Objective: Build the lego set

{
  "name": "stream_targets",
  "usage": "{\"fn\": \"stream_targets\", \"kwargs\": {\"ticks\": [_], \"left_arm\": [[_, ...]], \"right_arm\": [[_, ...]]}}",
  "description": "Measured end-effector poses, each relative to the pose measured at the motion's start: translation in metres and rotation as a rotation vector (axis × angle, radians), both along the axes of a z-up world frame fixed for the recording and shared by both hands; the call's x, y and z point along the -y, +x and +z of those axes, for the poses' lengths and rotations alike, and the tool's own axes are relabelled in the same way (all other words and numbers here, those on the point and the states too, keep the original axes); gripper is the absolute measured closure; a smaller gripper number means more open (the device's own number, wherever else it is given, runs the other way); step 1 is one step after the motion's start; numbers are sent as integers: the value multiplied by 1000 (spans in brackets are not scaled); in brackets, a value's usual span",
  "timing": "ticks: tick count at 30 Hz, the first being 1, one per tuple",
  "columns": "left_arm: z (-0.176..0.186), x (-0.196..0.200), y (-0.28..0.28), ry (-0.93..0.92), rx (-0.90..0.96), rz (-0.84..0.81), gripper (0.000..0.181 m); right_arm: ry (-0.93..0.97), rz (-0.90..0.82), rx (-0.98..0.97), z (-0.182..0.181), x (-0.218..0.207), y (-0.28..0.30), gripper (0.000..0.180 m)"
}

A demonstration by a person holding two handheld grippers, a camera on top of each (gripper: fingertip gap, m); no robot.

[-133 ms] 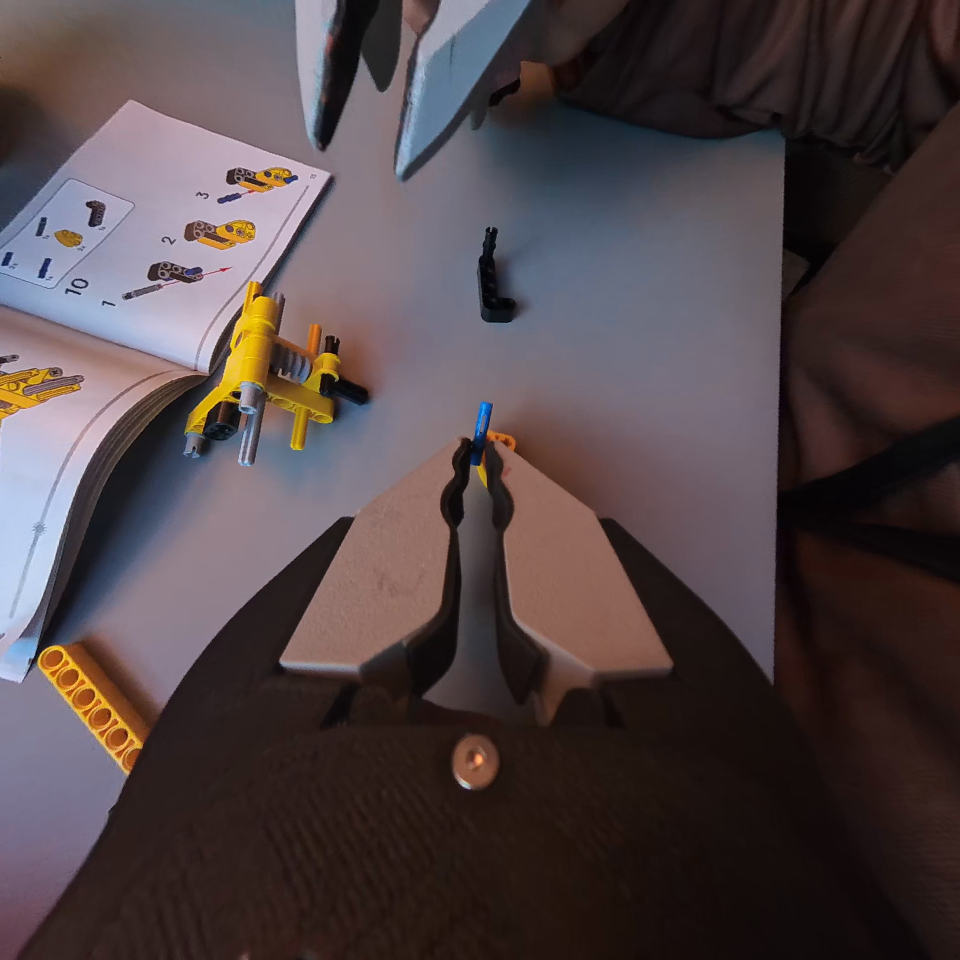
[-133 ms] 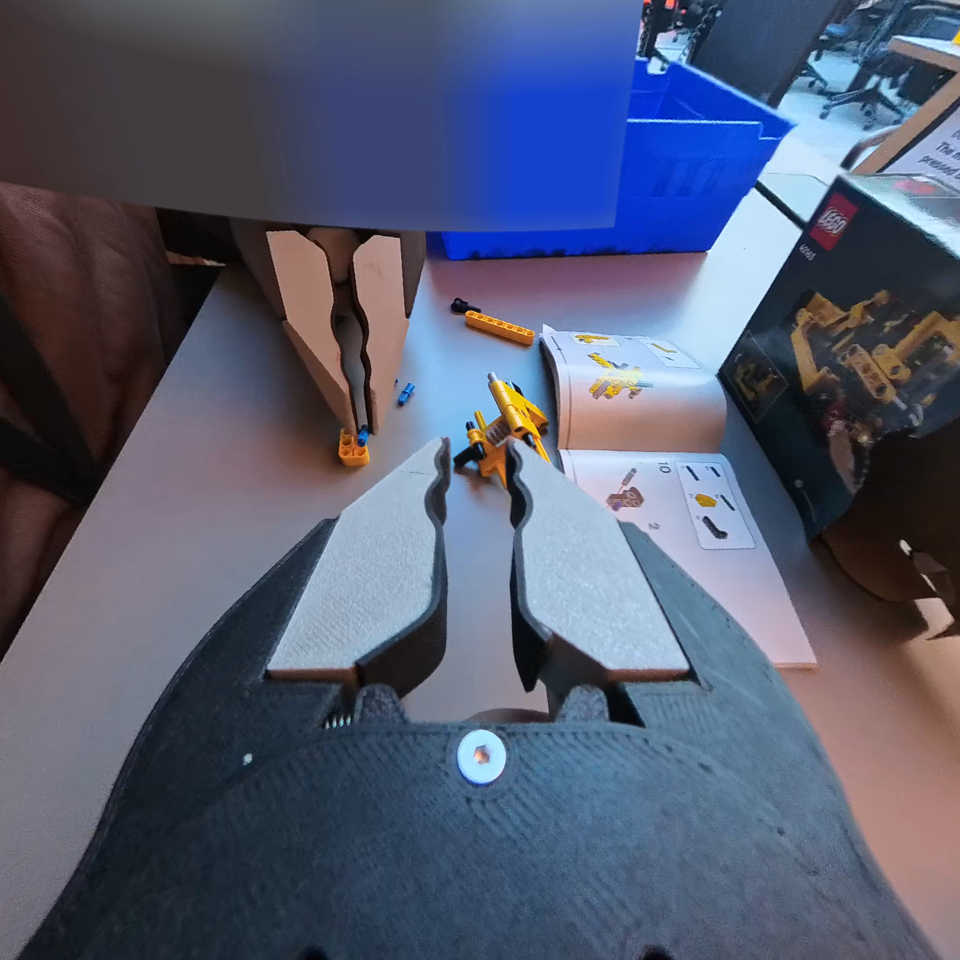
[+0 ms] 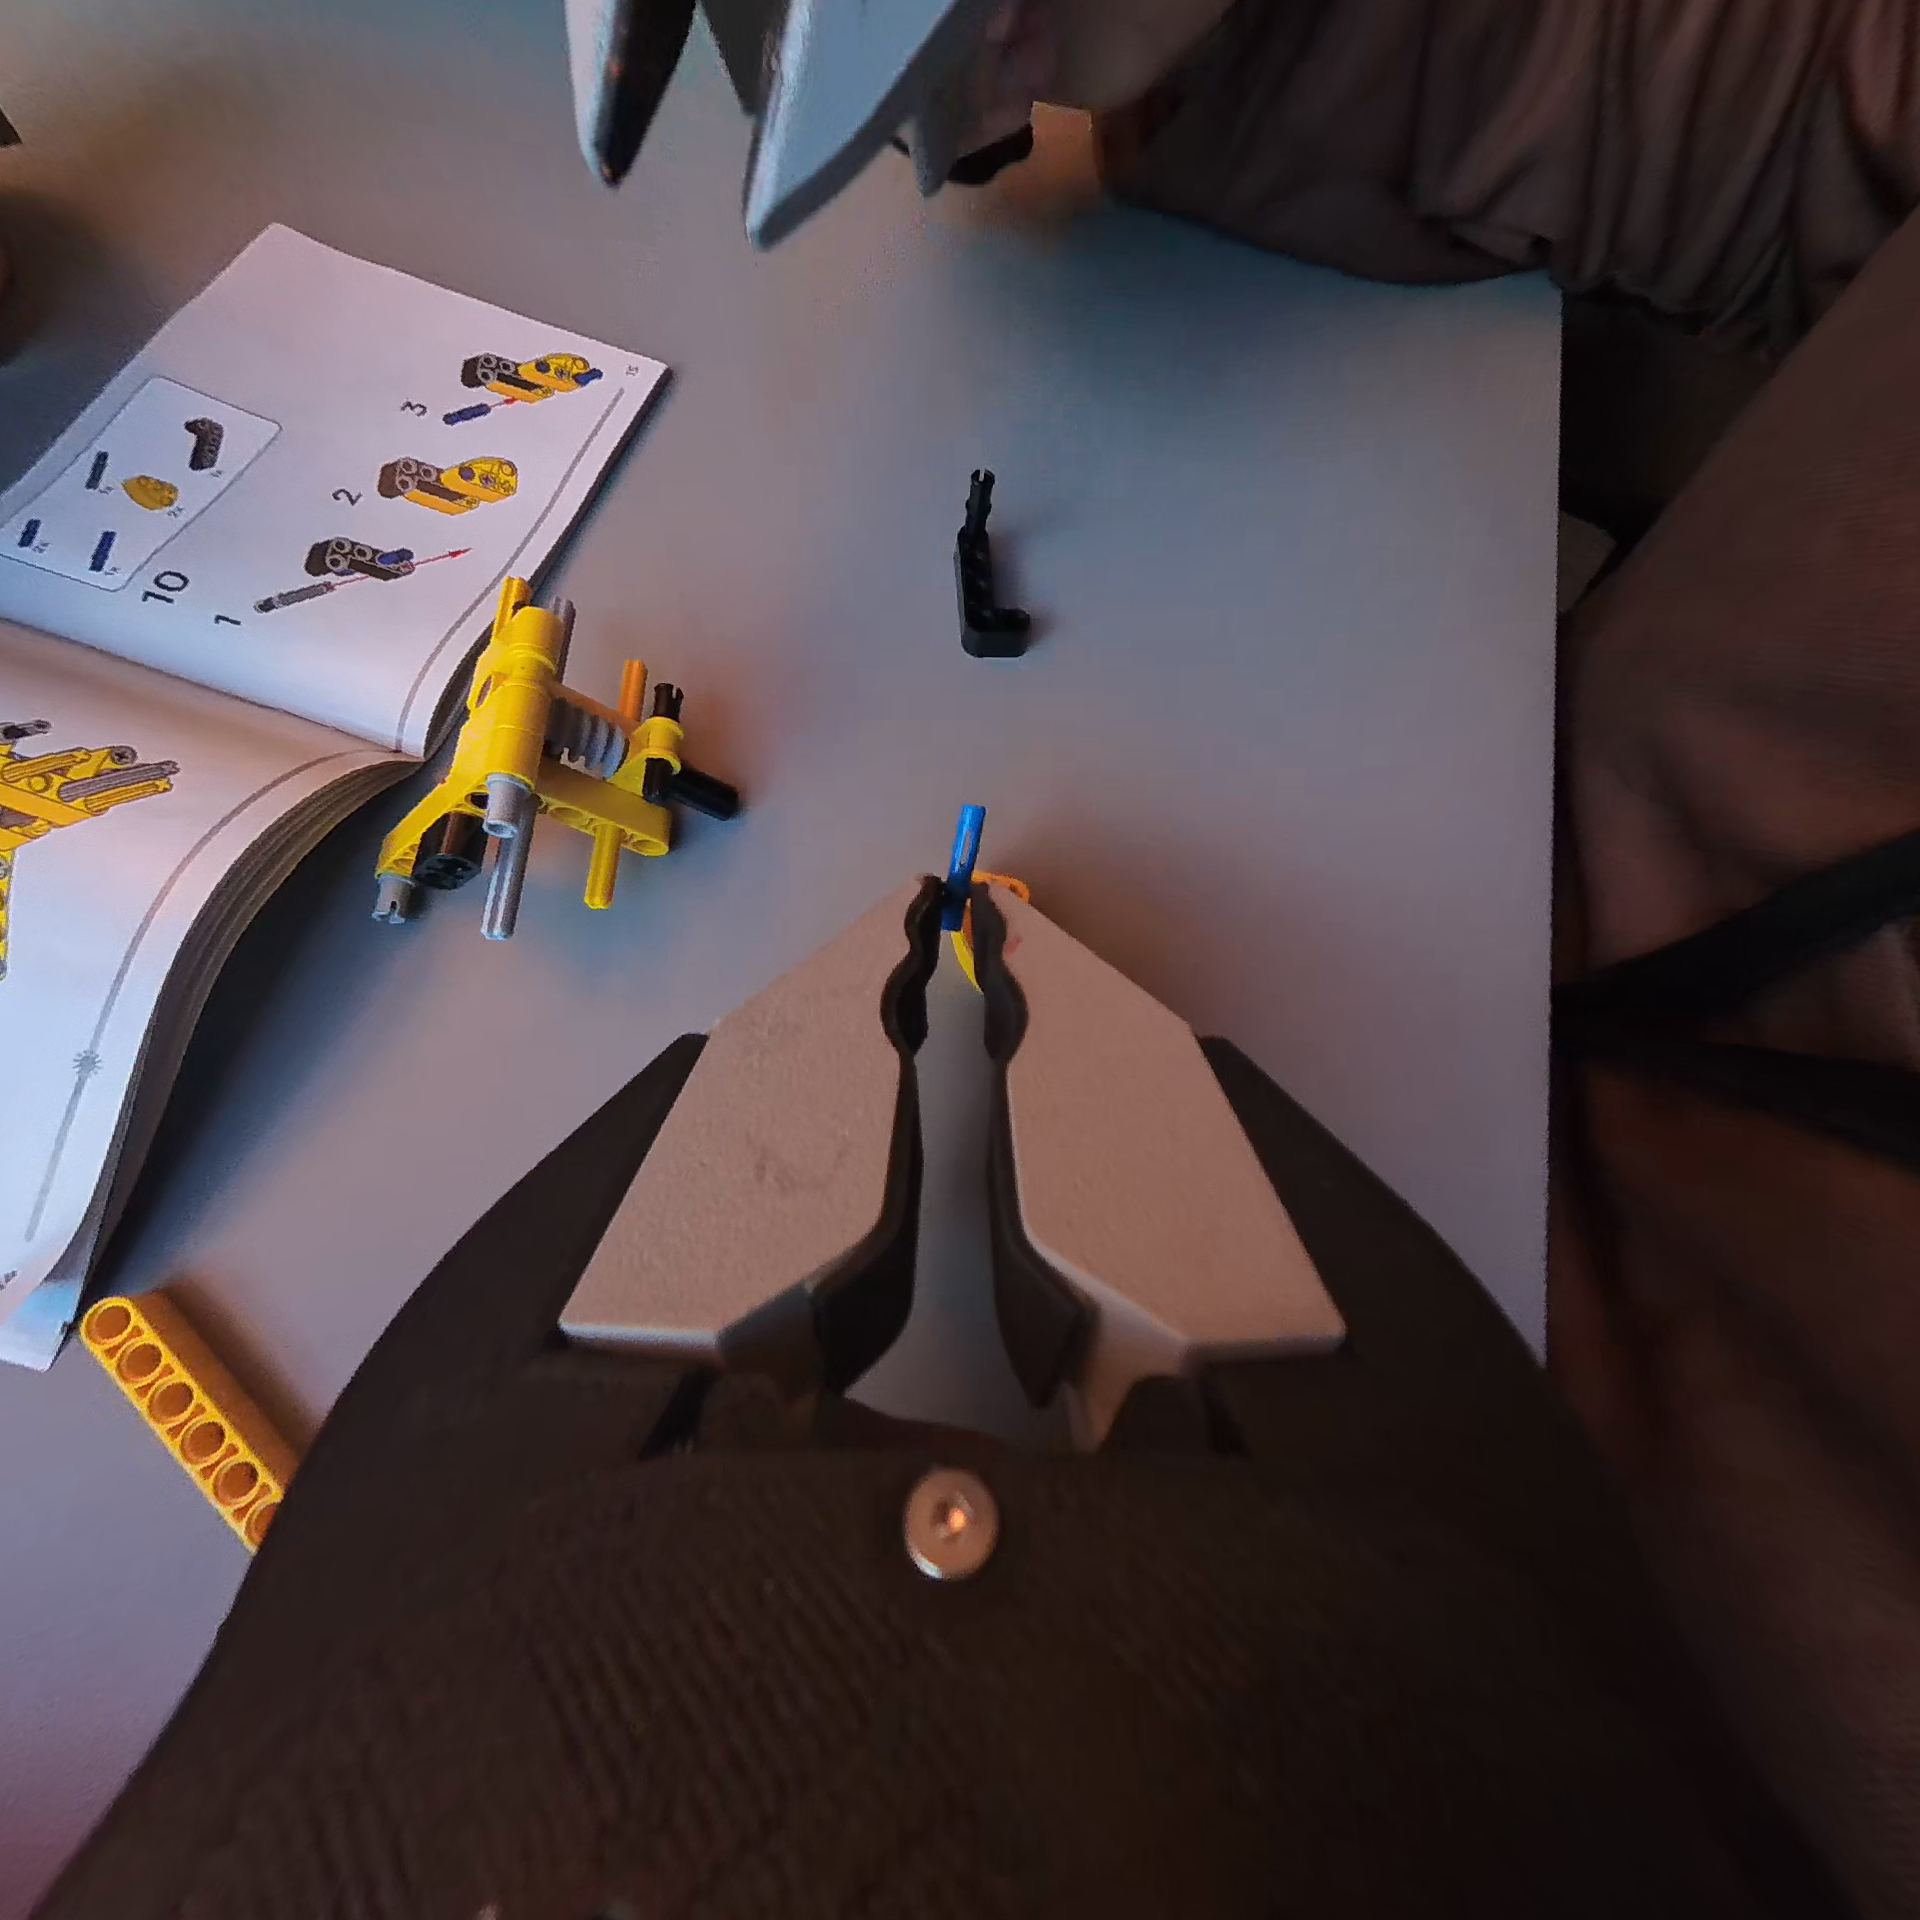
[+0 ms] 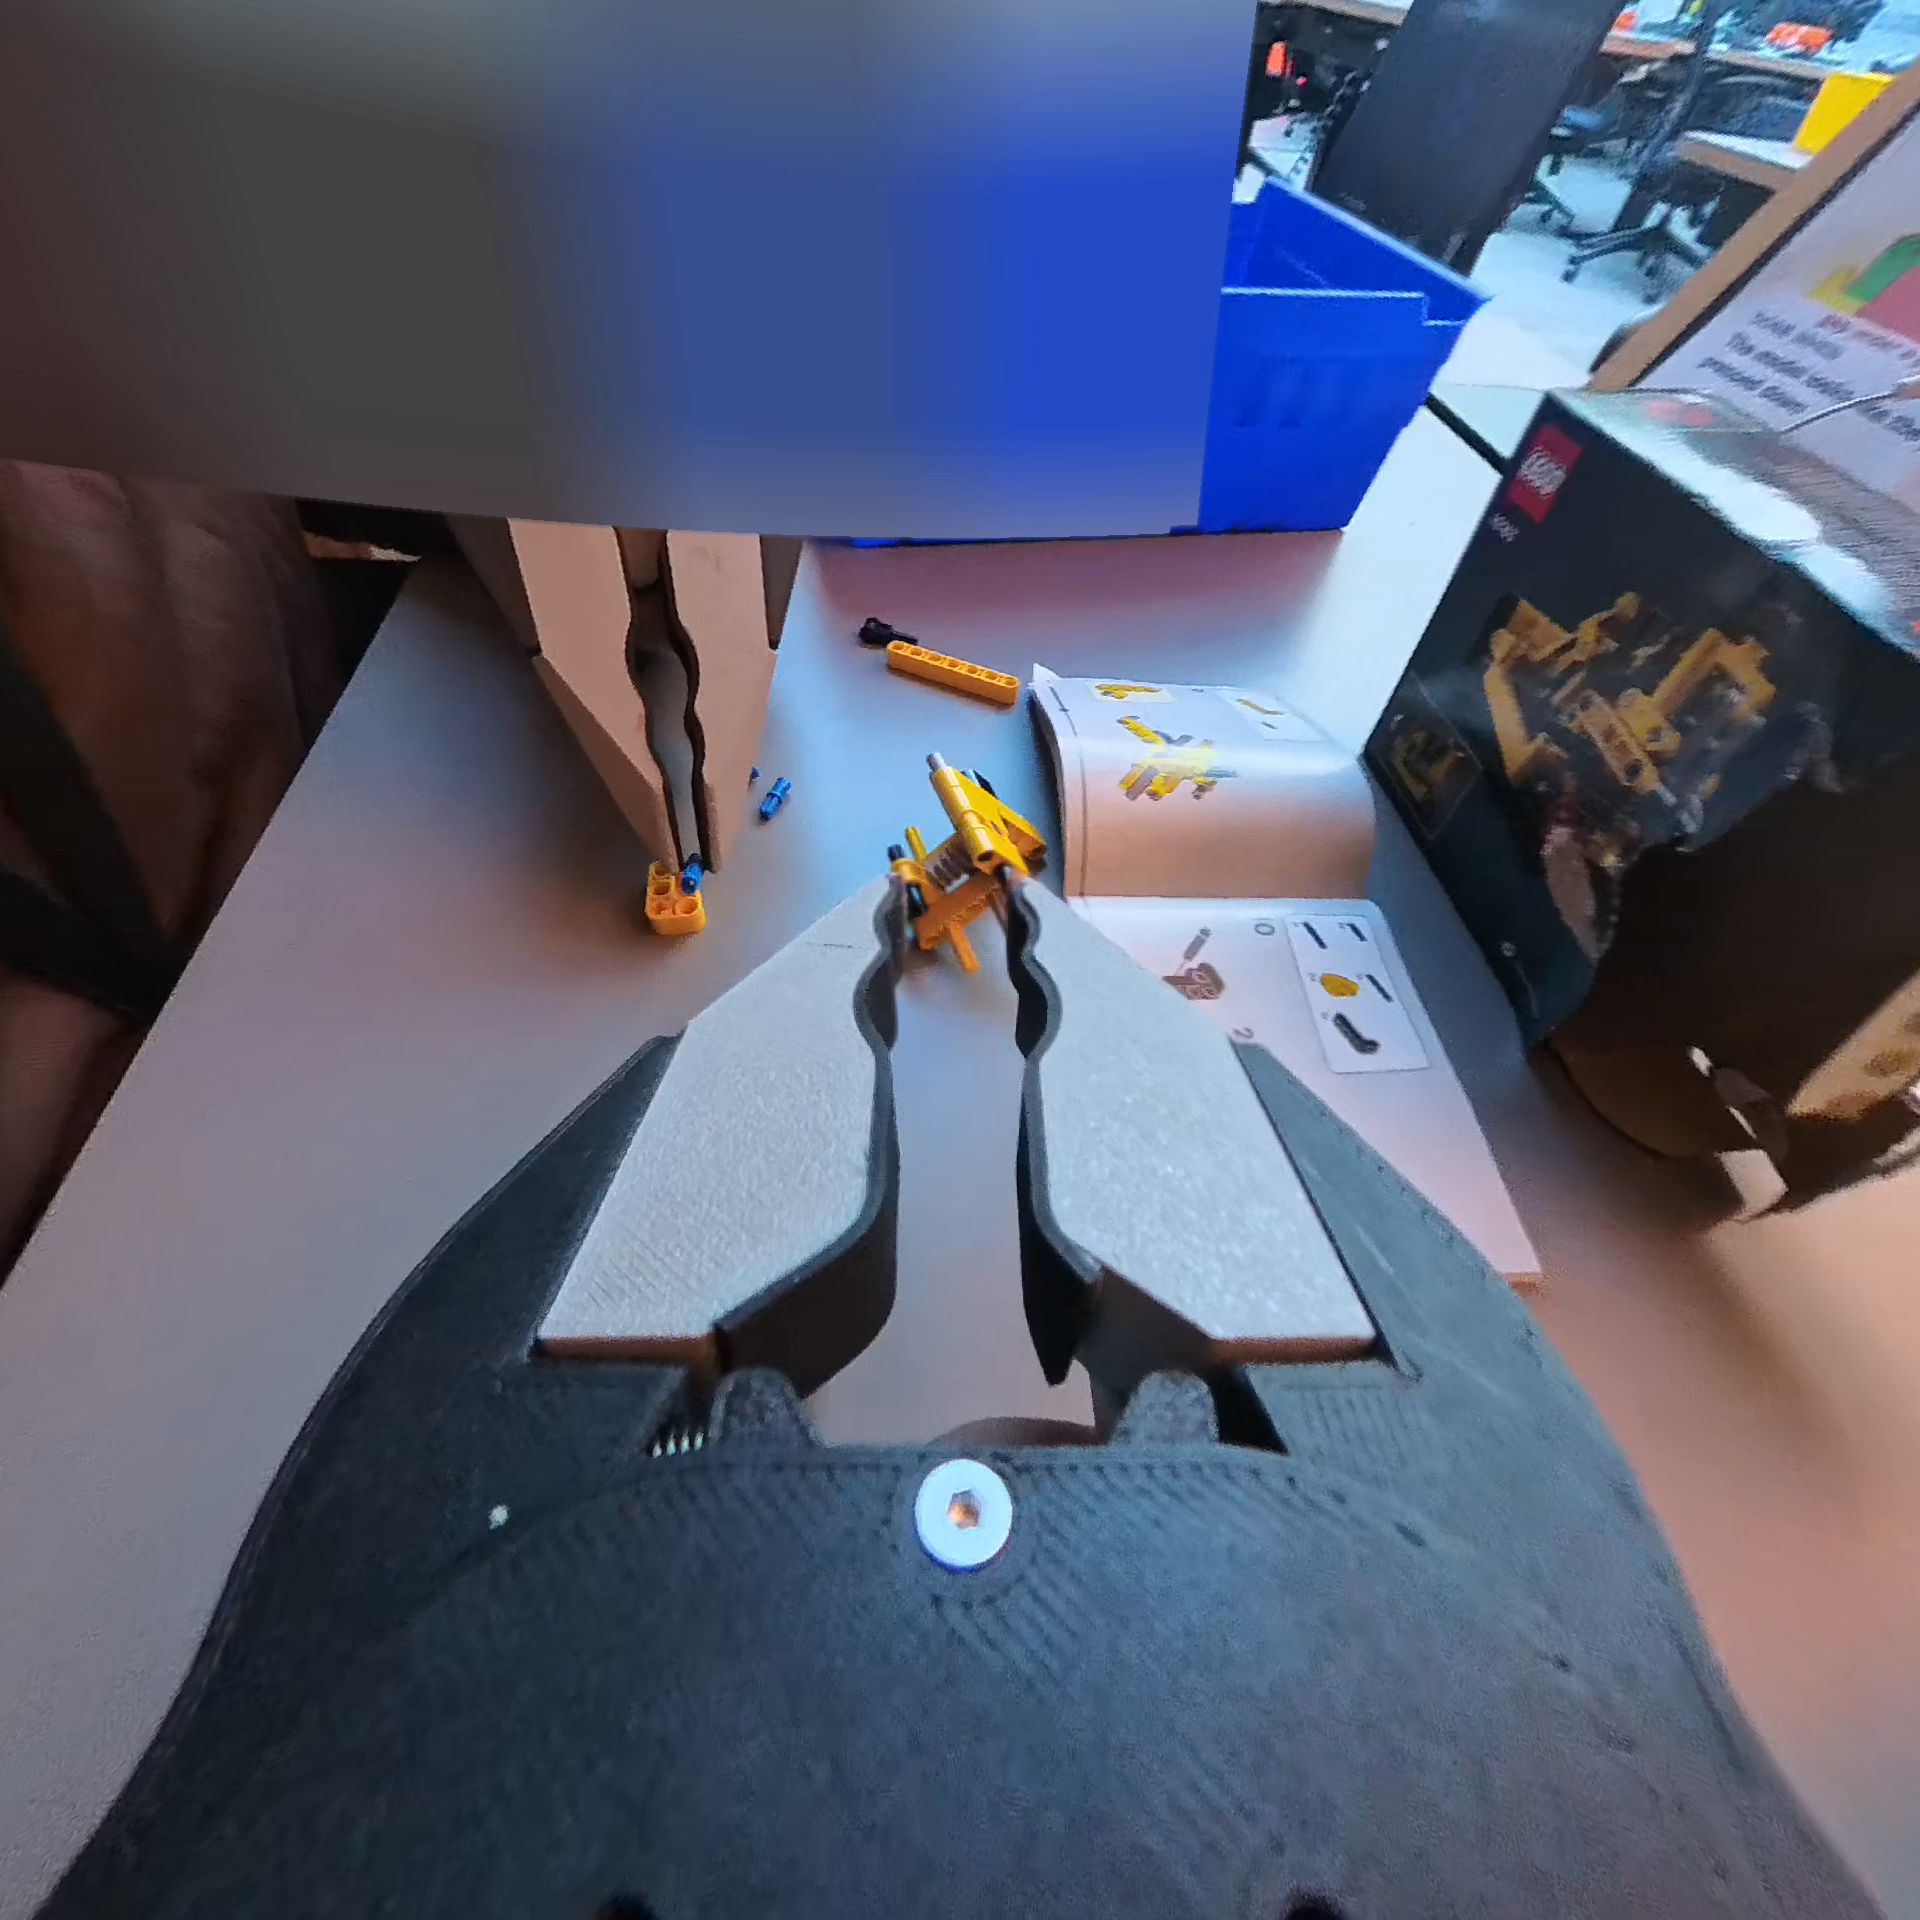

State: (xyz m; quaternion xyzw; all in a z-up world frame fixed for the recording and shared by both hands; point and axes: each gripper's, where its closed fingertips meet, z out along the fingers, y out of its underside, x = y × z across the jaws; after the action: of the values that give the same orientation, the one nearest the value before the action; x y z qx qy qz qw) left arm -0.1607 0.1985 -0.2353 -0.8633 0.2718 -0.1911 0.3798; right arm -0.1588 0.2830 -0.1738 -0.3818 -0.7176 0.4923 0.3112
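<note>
My left gripper [image 3: 961, 896] is shut on a blue pin [image 3: 966, 847]. It holds the pin against a small yellow beam [image 4: 673, 902] that rests on the grey table [image 3: 1247, 520]. The left gripper also shows in the right wrist view [image 4: 686, 847], fingers pointing down. My right gripper [image 4: 951, 888] is open and empty, and it points at the yellow assembly [image 4: 971, 842], which lies just beyond its tips. In the left wrist view the right gripper [image 3: 686, 177] hangs at the top edge, and the yellow assembly [image 3: 540, 748] lies by the booklet. A black L-shaped piece [image 3: 982, 582] lies ahead of the left gripper.
An open instruction booklet [image 3: 260, 520] lies left of the assembly. It also shows in the right wrist view [image 4: 1247, 831]. A long yellow beam [image 4: 951, 670], a black pin [image 4: 883, 631] and a loose blue pin [image 4: 774, 798] lie behind. A set box [image 4: 1662, 727] and a blue bin [image 4: 1330, 395] stand at the right. The gap from one gripper's tips to the other's is roughly 11 centimeters.
The right gripper has drawn back a little from the left gripper. The left gripper still holds the blue pin at the small yellow beam.
</note>
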Motion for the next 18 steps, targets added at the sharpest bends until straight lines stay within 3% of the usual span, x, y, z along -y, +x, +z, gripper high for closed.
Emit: {"fn": "stream_targets", "kwargs": {"ticks": [4,11,18], "left_arm": [[5,-3,0,31,15,3,179],[24,-12,0,144,59,22,179],[38,-14,5,211,98,13,179]], "right_arm": [[-31,2,-13,6,-3,3,164],[-14,147,73,-13,43,3,164],[-13,151,58,-9,56,-1,163]]}}
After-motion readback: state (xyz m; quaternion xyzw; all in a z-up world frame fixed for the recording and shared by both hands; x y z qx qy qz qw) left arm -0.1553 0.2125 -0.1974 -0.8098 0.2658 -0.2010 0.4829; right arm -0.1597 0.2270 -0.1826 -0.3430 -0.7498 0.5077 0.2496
